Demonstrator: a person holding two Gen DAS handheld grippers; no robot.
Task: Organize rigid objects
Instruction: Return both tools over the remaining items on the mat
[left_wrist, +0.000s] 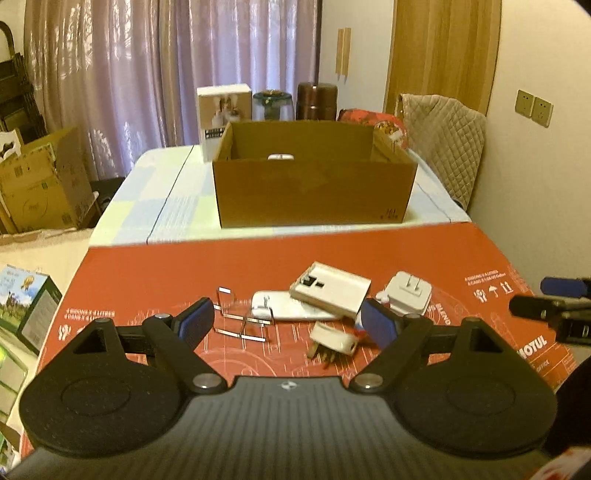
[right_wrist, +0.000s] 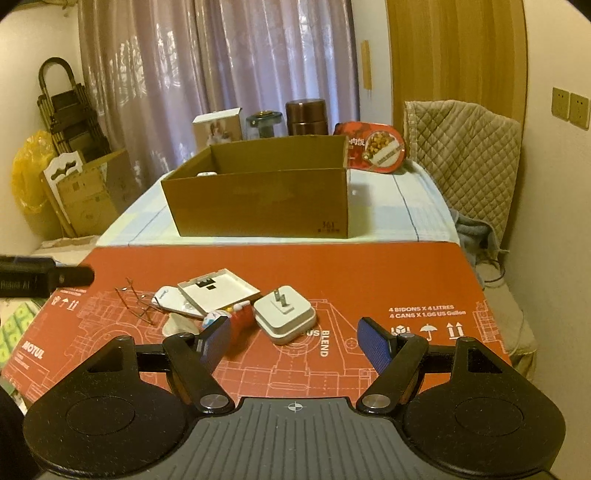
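Several small rigid items lie on a red cardboard sheet (left_wrist: 258, 266): a wire clip (left_wrist: 240, 317), a flat white device (left_wrist: 291, 310), a white box (left_wrist: 330, 291) lying on it, a white charger with prongs up (left_wrist: 408, 295), and a white plug (left_wrist: 332, 341). An open brown cardboard box (left_wrist: 314, 184) stands behind, with a white object inside. My left gripper (left_wrist: 288, 325) is open above the plug and clip. My right gripper (right_wrist: 295, 341) is open and empty, just before the charger (right_wrist: 284, 312); the white box (right_wrist: 219, 291) and the brown box (right_wrist: 258, 199) show beyond.
Behind the box stand a white carton (left_wrist: 223, 110), a glass jar (left_wrist: 273, 105), a brown canister (left_wrist: 317, 99) and a red food pack (right_wrist: 376, 149). A quilted chair (right_wrist: 465, 155) is at right. Cardboard boxes (left_wrist: 40, 181) sit on the floor at left.
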